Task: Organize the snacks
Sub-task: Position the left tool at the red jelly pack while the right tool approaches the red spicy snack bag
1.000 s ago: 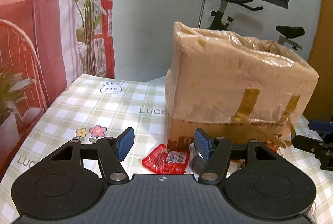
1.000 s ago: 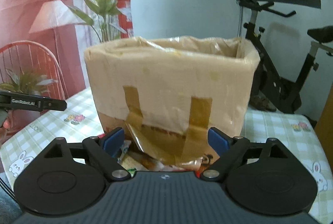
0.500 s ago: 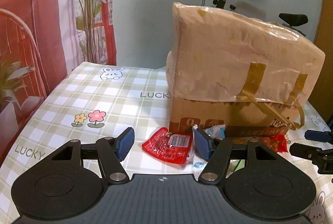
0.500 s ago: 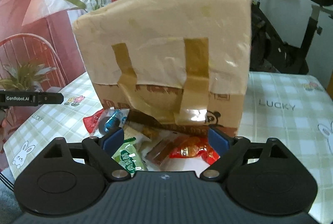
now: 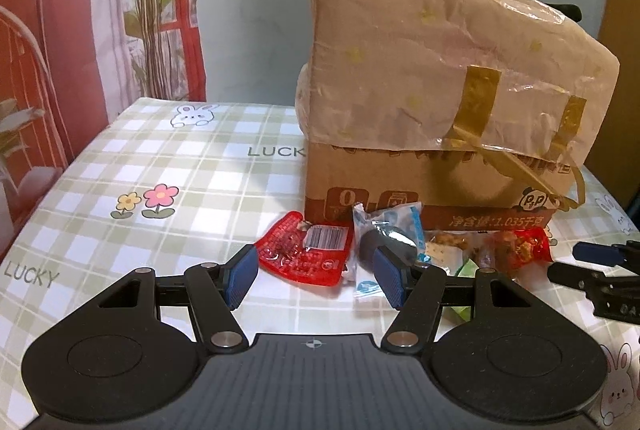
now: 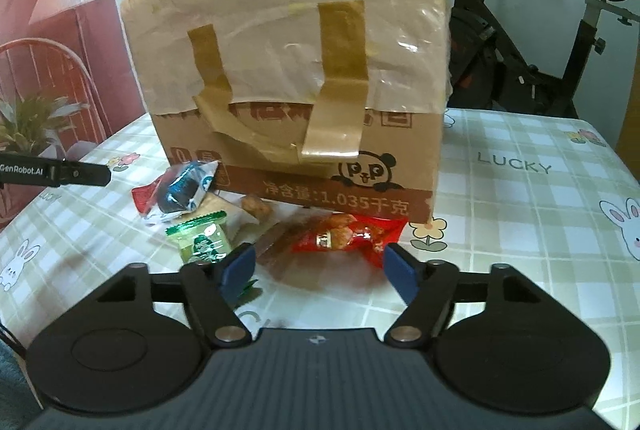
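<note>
Lying on the checked-cloth table (image 5: 168, 166) against the taped brown cardboard box (image 6: 292, 70), assorted wrapped snacks (image 6: 344, 236) face both grippers: left gripper (image 5: 316, 276) fingers spread, empty; right gripper (image 6: 320, 268) fingers, just narrowing, still apart, empty.

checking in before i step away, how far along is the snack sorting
Nothing looks sorted yet: every snack lies loose on the tablecloth in front of the cardboard box. In hand: nothing; the left gripper is open behind the flat red pack, and the right gripper, whose jaws have just been closing, is empty behind the red wrapped snack. Left: the green packet and everything else.
</note>
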`<state>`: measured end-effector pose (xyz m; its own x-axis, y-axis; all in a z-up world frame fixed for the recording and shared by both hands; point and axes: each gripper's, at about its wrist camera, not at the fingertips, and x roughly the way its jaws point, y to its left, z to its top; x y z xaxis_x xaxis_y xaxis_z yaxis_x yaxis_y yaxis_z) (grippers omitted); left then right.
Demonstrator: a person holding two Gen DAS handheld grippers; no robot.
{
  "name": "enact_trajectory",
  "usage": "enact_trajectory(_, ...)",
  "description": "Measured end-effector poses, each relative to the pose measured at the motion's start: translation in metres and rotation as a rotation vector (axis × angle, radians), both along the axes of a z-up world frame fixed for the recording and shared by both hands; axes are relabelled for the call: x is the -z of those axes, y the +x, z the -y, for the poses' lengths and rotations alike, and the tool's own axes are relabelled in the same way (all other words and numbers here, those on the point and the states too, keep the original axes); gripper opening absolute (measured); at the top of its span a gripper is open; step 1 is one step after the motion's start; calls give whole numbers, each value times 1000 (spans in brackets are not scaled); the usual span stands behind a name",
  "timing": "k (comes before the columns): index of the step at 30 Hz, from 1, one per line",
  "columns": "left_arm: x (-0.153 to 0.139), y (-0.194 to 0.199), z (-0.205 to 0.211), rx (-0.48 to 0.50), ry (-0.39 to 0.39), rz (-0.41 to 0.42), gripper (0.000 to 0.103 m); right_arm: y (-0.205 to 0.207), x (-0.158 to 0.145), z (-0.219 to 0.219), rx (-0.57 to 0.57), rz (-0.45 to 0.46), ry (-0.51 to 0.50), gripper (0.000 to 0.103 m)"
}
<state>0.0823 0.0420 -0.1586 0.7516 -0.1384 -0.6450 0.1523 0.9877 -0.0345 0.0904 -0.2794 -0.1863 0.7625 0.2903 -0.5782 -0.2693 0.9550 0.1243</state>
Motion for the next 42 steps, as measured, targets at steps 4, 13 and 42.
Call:
enact_trajectory(4,3,3,-2,-6,-3,-7,66,7,1,0,29,10,-19,58)
enact_trajectory(13,7,7,-11,-31,-18,-25,66,39,12,13,135,-33,-41,56)
enact_trajectory(42,12,3,-12,-48,-41,-44,66,29,18,-1,60,-72,-54,46)
